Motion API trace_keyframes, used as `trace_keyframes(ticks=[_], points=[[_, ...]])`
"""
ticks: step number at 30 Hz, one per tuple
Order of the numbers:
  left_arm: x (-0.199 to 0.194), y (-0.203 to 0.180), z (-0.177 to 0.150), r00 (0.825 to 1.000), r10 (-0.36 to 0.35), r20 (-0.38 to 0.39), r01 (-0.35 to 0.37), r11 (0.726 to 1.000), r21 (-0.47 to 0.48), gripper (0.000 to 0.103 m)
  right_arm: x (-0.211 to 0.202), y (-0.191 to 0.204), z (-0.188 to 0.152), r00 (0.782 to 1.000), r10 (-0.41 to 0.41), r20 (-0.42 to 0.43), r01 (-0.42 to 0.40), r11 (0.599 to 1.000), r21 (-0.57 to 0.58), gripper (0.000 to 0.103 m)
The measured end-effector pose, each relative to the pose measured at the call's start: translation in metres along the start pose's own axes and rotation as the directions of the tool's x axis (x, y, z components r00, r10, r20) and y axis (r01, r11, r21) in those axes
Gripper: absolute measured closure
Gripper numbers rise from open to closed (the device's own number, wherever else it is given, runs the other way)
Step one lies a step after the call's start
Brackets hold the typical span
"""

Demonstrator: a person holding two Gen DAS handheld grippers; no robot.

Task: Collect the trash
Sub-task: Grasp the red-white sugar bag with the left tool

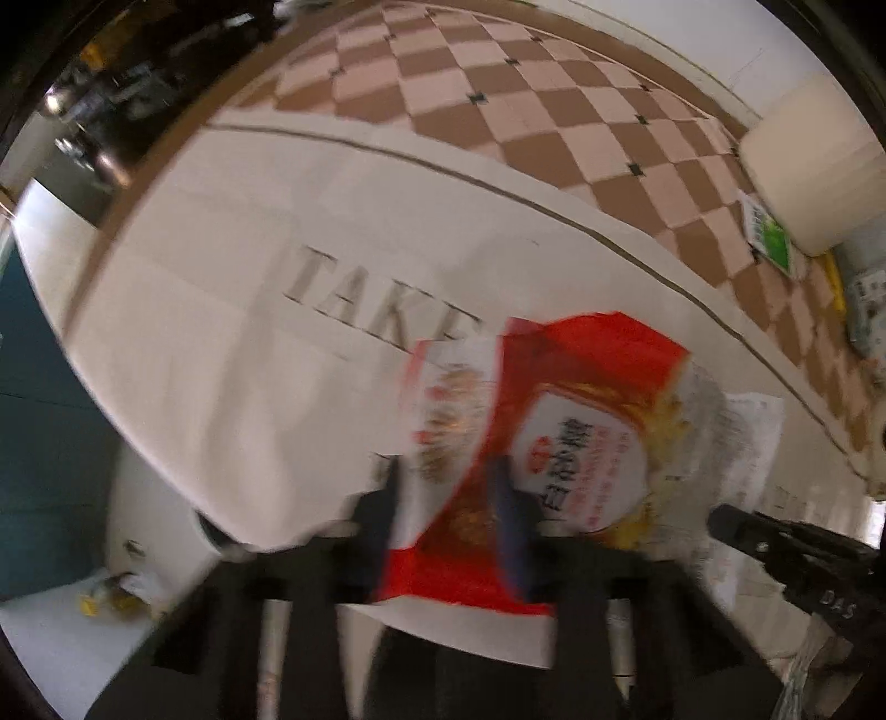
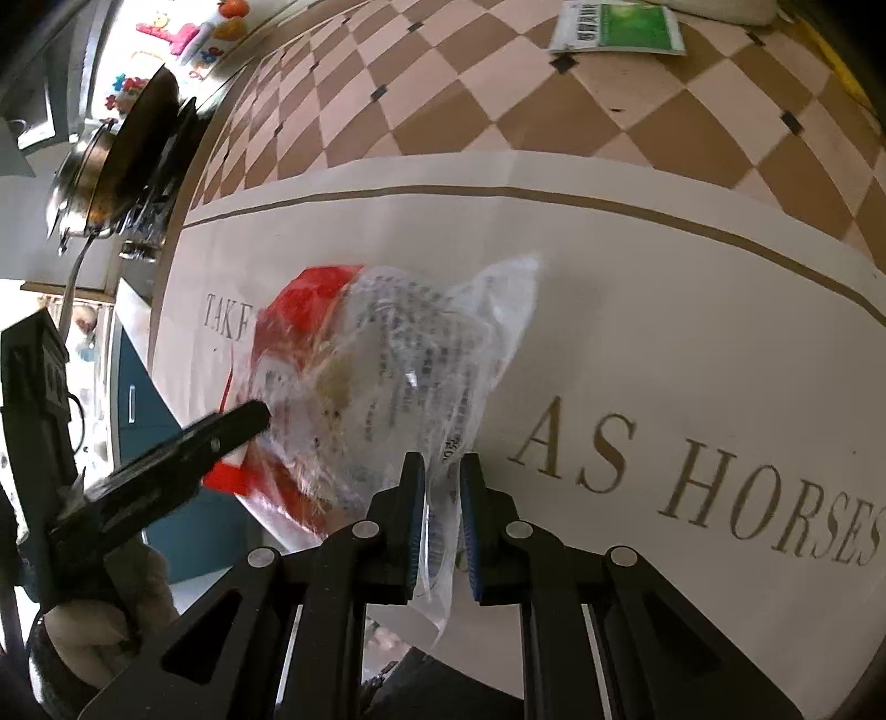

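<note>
Right gripper (image 2: 442, 487): fingers nearly together, pinching the clear edge of the wrapper.
Left gripper (image 1: 448, 487): fingers clamped on the wrapper's red end.
Red-and-clear wrapper (image 2: 387, 354): held between both, above the lettered tablecloth (image 2: 637, 310).
Green packet (image 2: 617, 27): well apart, on the checkered part.

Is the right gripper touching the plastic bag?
Touching. The right wrist view shows the right gripper with the clear end of the plastic bag pinched between its blue pads.

The crumpled red-and-clear plastic wrapper (image 2: 387, 376) fills the space between both grippers, blocking passage there. To its right, the white tablecloth with printed lettering (image 2: 692, 332) lies bare, up to the flat green packet (image 2: 617, 27) lying at the far edge.
</note>
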State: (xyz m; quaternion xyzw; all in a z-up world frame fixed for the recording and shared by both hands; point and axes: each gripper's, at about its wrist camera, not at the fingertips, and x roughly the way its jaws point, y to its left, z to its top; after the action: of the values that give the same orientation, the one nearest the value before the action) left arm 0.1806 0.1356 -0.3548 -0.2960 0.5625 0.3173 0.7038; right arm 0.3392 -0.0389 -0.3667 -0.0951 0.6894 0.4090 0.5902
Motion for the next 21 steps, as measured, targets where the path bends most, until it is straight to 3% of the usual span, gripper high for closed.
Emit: trace_keyframes(ticks=[2, 5, 10, 12, 14, 17, 21], points=[[-0.009, 0.000, 0.005, 0.999, 0.028, 0.019, -0.028, 1.000, -0.005, 0.102, 0.001, 0.001, 0.003, 1.000, 0.005, -0.012, -0.005, 1.000, -0.011, 0.089], [-0.024, 0.000, 0.013, 0.997, 0.057, 0.046, -0.056, 0.998, -0.028, 0.103, 0.001, 0.004, 0.011, 0.999, 0.026, -0.020, -0.027, 1.000, -0.003, 0.089], [-0.058, 0.000, 0.025, 0.985, 0.107, 0.134, -0.099, 0.993, -0.067, 0.103, -0.014, -0.005, 0.036, 0.999, 0.032, 0.001, -0.032, 0.996, 0.086, 0.077], [-0.073, 0.010, 0.029, 0.974, 0.134, 0.185, -0.119, 0.989, -0.093, 0.103, -0.030, -0.014, 0.049, 0.999, -0.007, 0.050, 0.001, 0.992, 0.125, 0.048], [-0.085, 0.021, 0.034, 0.957, 0.179, 0.228, -0.158, 0.981, -0.109, 0.103, -0.053, -0.029, 0.063, 0.987, -0.062, 0.147, 0.034, 0.982, 0.187, 0.037], [-0.088, 0.025, 0.045, 0.936, 0.236, 0.260, -0.209, 0.969, -0.128, 0.103, -0.074, -0.054, 0.088, 0.958, -0.162, 0.236, 0.094, 0.957, 0.273, 0.036], [-0.084, 0.023, 0.058, 0.925, 0.276, 0.259, -0.244, 0.958, -0.151, 0.103, -0.070, -0.081, 0.127, 0.930, -0.242, 0.276, 0.134, 0.924, 0.359, 0.036]])
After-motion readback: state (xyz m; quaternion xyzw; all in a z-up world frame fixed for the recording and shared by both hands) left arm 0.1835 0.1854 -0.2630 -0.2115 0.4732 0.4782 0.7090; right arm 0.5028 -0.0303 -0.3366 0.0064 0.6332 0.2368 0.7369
